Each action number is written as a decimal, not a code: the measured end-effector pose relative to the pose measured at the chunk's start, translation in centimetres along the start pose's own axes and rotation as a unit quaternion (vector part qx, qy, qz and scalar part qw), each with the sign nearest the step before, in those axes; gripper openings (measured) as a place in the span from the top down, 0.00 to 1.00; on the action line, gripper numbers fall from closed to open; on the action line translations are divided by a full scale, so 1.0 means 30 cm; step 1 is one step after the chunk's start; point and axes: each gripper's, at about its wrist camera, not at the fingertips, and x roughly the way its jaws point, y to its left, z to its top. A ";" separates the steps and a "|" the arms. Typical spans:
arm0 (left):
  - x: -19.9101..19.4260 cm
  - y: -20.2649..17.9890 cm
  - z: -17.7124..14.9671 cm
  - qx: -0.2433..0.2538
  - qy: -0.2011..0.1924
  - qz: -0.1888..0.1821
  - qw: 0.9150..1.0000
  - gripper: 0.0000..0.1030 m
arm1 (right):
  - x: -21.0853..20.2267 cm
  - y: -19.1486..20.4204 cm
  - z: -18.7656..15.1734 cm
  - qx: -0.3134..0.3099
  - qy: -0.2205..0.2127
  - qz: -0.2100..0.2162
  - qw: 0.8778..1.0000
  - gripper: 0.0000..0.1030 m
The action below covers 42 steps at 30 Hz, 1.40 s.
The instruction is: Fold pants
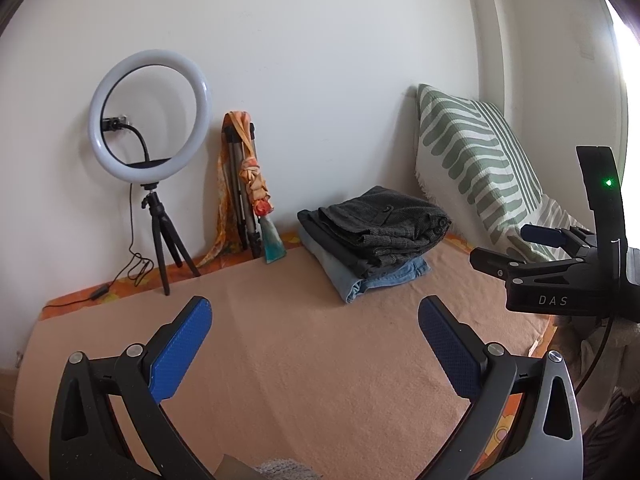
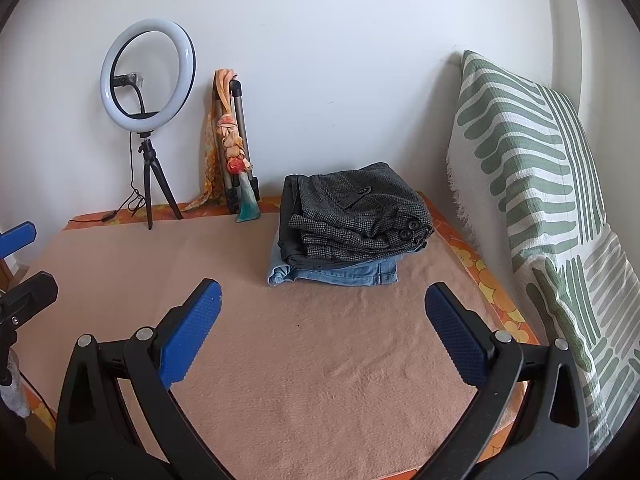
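Note:
A stack of folded pants sits at the back of the peach blanket point(image 1: 280, 340) point(image 2: 320, 360): dark grey tweed pants point(image 1: 384, 220) point(image 2: 360, 212) on top, blue jeans point(image 1: 380, 276) point(image 2: 340, 272) at the bottom. My left gripper point(image 1: 316, 320) is open and empty, held above the blanket in front of the stack. My right gripper point(image 2: 324, 308) is open and empty too, also short of the stack. The right gripper also shows in the left wrist view point(image 1: 504, 246), at the right edge. Part of the left gripper point(image 2: 20, 256) shows at the left edge of the right wrist view.
A ring light on a small tripod point(image 1: 150, 120) point(image 2: 148, 76) stands at the back left with its cable trailing. A folded tripod with an orange scarf point(image 1: 244, 184) point(image 2: 230, 140) leans on the wall. A green-striped pillow point(image 1: 480, 160) point(image 2: 540, 180) stands along the right side.

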 end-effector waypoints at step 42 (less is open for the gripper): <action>0.008 -0.002 -0.014 -0.005 0.008 -0.003 1.000 0.00 | 0.003 0.020 -0.006 0.001 0.003 0.005 1.000 0.00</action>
